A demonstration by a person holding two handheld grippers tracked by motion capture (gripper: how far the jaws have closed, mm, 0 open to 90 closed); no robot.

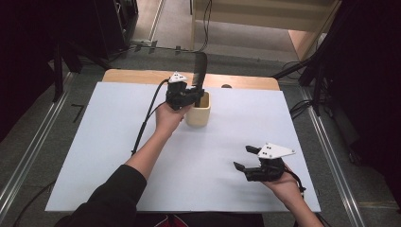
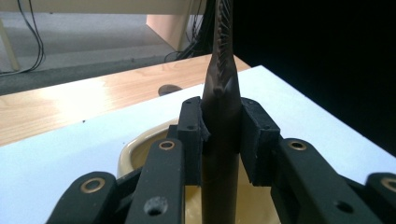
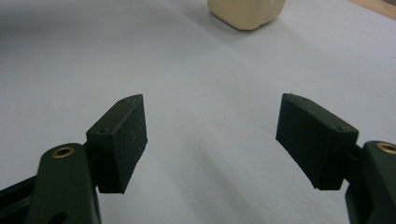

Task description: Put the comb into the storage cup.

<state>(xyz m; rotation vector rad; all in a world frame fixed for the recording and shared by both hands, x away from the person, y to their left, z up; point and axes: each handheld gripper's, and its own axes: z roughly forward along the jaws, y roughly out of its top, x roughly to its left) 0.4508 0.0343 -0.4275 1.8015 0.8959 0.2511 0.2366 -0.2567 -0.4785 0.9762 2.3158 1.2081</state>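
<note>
The left gripper [image 1: 193, 94] is clenched on a dark comb [image 1: 200, 71], its pads pressing the handle from both sides in the left gripper view, where the comb [image 2: 220, 116] stands upright with its teeth rising out of the top of the frame. The comb's lower end reaches down into a cream cup [image 1: 198, 112] near the far middle of the table; the cup [image 2: 140, 149] shows just below the jaws, but how deep the comb goes inside it is hidden by the gripper. The right gripper [image 1: 247, 158] rests low at the near right, well apart from the cup, its jaws spread wide with nothing between them (only bare sheet lies under them), and the cup [image 3: 246, 11] sits far ahead of it, cut off at the top edge. A pale blue-white sheet [image 1: 113, 142] covers the table, leaving a strip of wooden tabletop [image 1: 137, 75] bare along the far edge, where a small dark spot is too small to make out. Beyond lie grey floor, trailing cables, metal rails at both sides and dark stands; the room's corners are too dim to read.
</note>
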